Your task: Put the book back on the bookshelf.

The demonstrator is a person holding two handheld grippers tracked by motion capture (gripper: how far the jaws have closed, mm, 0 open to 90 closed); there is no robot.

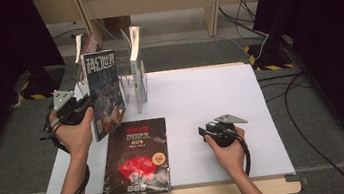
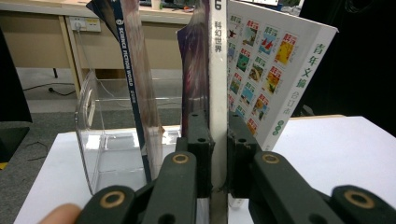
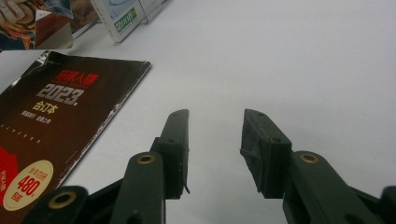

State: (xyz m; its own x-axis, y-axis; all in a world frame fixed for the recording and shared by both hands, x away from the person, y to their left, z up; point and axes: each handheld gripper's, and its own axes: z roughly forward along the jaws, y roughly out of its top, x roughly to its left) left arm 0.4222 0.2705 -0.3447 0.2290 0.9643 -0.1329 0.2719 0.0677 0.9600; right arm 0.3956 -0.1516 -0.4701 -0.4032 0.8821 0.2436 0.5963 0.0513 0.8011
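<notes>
Left tongs [image 2: 218, 154] and right tongs [image 3: 215, 154]: matte black jaw arms, brass-ringed pivot holes, small screw recesses in the blocky pads. Grey three-cornered plate atop each body. Black cable trails rearward from each. Forearms bare, no sleeves.

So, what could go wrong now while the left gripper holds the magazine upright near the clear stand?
1. The left gripper pinches only the magazine at its spine, so the pages may sag or slip.
2. The clear stand looks light and already holds books; a push could tip it.
</notes>
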